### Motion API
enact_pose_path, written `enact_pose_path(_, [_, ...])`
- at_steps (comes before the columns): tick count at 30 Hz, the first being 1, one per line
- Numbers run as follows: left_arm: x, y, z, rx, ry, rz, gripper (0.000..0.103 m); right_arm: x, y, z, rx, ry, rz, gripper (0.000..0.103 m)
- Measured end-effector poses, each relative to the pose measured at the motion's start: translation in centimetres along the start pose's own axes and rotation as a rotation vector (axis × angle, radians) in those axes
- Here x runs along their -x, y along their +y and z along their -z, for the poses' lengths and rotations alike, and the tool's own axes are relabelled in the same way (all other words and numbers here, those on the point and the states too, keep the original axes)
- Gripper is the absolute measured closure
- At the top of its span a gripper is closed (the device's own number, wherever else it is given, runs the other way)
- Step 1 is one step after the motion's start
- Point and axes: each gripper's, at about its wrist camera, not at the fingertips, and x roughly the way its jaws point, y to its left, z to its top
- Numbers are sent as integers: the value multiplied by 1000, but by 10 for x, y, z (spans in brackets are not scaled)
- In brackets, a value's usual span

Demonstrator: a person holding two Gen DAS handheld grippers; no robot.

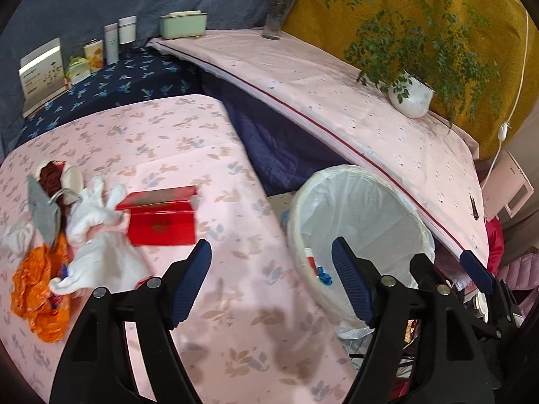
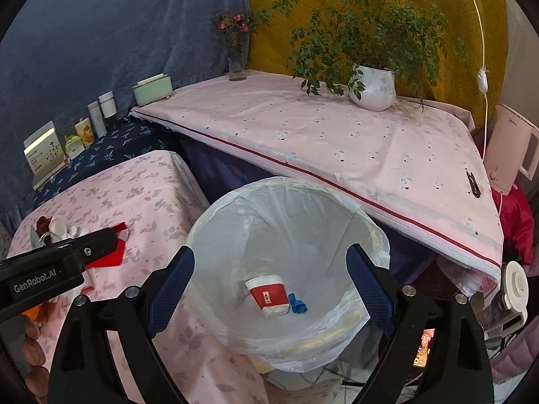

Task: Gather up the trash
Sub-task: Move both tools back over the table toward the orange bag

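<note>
Trash — a cup (image 2: 267, 294) — lies in the lined bin (image 2: 370, 235) under the right gripper (image 2: 269, 289), jaws apart and empty like the left gripper (image 1: 271, 282), whose view alone shows wrappers (image 1: 37, 286) on the pink table (image 1: 188, 141).

Left tool (image 1: 271, 281), right tool (image 2: 269, 289): black frames, ribbed navy pads, silver screws, white "GenRobot.AI" lettering.

The left wrist view is aimed steeply downward along its fingers over the floral-clothed table (image 1: 235, 175), with the lined bin (image 1: 357, 208) seen at its right. The right wrist view is held close above that bin (image 2: 286, 235), tilted down into it. The bin, both tables and the potted plant (image 2: 372, 87) are shared.
</note>
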Motion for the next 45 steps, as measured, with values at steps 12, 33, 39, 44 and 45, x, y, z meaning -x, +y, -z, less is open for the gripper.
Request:
enact_pose_path(12, [36, 73, 15, 95, -30, -112, 33, 19, 65, 11, 84, -2, -99, 15])
enact_pose_path(33, [68, 190, 51, 218, -6, -294, 33, 35, 169, 34, 217, 41, -259, 15])
enact_pose_path(39, [64, 217, 59, 260, 19, -323, 33, 34, 194, 43, 245, 69, -301, 15])
enact_pose_path(44, [58, 235, 65, 283, 43, -322, 33, 32, 215, 52, 272, 93, -336, 16])
enact_pose_path(45, [57, 238, 66, 289, 46, -319, 33, 31, 219, 54, 277, 97, -342, 17])
